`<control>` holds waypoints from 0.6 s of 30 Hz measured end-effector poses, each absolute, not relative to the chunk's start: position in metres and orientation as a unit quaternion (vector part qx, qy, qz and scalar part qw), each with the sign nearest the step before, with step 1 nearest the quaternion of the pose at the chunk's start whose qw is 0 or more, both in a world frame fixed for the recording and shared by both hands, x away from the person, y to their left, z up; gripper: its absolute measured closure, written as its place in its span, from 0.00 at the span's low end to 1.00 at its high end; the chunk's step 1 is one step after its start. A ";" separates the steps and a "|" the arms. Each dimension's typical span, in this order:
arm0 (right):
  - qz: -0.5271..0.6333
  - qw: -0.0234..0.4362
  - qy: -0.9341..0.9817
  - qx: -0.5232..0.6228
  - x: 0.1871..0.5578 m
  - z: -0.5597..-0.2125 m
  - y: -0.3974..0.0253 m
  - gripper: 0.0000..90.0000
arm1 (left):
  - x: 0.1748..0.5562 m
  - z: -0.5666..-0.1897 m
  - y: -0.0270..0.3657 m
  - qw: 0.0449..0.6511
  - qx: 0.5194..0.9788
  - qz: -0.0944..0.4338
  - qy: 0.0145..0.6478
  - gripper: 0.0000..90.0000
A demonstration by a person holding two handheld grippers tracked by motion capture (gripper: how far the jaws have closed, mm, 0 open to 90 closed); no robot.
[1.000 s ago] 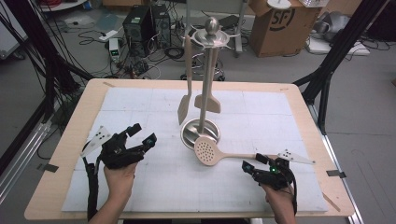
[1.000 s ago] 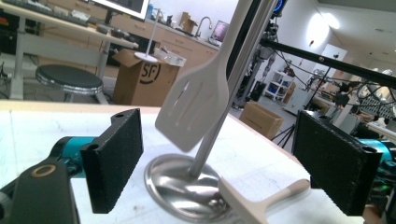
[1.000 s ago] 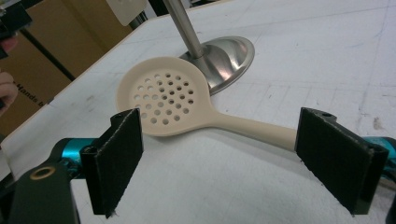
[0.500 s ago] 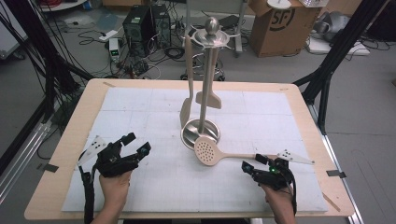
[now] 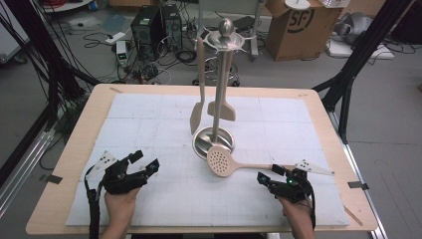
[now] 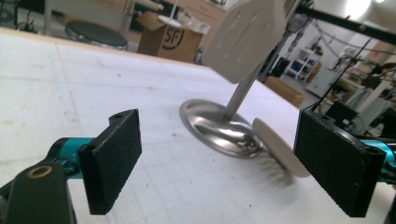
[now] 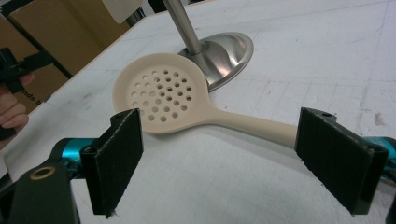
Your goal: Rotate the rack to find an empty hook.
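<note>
A steel utensil stand (image 5: 219,74) rises from its round base (image 5: 201,143) at mid-table. Two cream spatulas (image 5: 197,117) hang from its top ring. A cream perforated skimmer (image 5: 221,160) lies on the white mat with its head against the base and its handle pointing right. My right gripper (image 5: 268,173) is open at the near right. In the right gripper view its jaws (image 7: 219,158) straddle the skimmer (image 7: 163,98) handle without touching it. My left gripper (image 5: 145,160) is open at the near left and holds nothing. It faces the base (image 6: 210,126) and a hanging spatula (image 6: 243,37).
The white gridded mat (image 5: 149,119) covers most of the wooden table (image 5: 74,149). Boxes, cables and computer gear sit on the floor beyond the far edge. Black frame legs stand at both sides of the table.
My left gripper has drawn back a little toward the near edge of the table. The right gripper and the skimmer have stayed where they were.
</note>
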State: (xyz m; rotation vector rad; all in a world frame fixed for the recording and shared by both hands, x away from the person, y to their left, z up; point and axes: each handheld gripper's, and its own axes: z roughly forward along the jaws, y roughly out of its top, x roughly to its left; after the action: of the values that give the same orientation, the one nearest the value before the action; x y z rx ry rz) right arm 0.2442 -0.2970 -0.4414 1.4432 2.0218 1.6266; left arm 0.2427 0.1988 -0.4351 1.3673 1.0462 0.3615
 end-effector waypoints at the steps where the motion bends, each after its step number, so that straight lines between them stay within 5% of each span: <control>1: 0.546 0.085 0.678 0.485 0.244 -0.441 -0.297 0.16 | 0.242 -0.435 0.198 0.636 0.600 0.158 0.458 0.18; 18: 0.548 0.084 0.677 0.484 0.243 -0.440 -0.297 0.16 | 0.230 -0.437 0.207 0.624 0.608 0.170 0.461 0.18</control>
State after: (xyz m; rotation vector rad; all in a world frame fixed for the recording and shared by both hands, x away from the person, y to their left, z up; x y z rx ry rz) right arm 0.2434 -0.2968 -0.4403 1.4443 2.0195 1.6343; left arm 0.2298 0.2074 -0.4367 1.3960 1.0583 0.3894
